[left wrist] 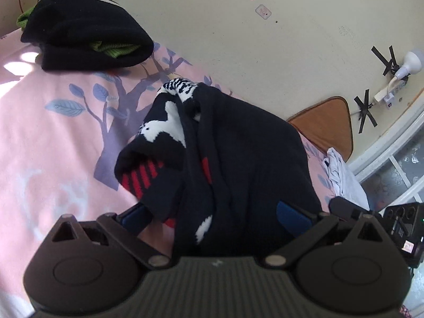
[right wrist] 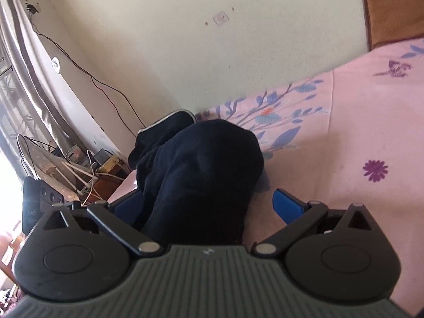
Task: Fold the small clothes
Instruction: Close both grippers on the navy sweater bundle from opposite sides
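Note:
A dark navy garment (left wrist: 238, 145) with white and red knitted patterns sits bunched on the pink floral bed sheet (left wrist: 53, 145). It rises in a heap between the fingers of my left gripper (left wrist: 212, 217), whose blue pads (left wrist: 291, 217) stand wide apart, open, with cloth lying against them. In the right wrist view the same dark garment (right wrist: 206, 164) fills the gap of my right gripper (right wrist: 206, 205), which is also open. Its right blue pad (right wrist: 287, 205) is clear of the cloth, and the left pad is partly hidden behind a fold.
A folded black garment with green cloth inside (left wrist: 79, 34) lies at the far left of the bed. A brown cushion (left wrist: 326, 124) and a white cloth (left wrist: 341, 175) sit at the right by the wall. Past the bed edge are cables and clutter (right wrist: 87, 169).

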Tool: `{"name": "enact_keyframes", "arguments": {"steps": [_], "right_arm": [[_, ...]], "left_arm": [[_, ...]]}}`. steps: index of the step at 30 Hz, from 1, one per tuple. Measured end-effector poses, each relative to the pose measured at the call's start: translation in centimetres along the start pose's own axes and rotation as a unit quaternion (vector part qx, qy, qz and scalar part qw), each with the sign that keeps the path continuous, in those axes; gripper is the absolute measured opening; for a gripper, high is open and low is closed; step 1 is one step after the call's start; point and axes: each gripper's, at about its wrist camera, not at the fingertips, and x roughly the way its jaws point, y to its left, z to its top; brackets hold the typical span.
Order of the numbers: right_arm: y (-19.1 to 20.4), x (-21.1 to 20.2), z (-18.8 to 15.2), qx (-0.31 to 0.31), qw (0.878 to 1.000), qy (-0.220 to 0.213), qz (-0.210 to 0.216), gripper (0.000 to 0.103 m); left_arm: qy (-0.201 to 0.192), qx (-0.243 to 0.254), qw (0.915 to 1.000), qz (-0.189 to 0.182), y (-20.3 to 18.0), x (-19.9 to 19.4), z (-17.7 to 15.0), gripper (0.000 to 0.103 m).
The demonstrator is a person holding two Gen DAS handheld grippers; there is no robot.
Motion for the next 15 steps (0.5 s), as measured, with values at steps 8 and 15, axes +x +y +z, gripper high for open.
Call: {"name": "enact_keyframes", "arguments": {"steps": [8,15], "right_arm": [[2.1,5.5,1.0,0.003,0.998,0.063,-0.004,0.071],[9.5,5.2,6.7,-0.052,0.990,0.028,0.130,0.062]], "left_arm": [[-0.040,-0.043,0.9981,0.020,-0.3,0.6,0.8,0.068],[-0.161,0.016,0.9867,0.009,-3.4,-6.8,5.5,0.065]]}}
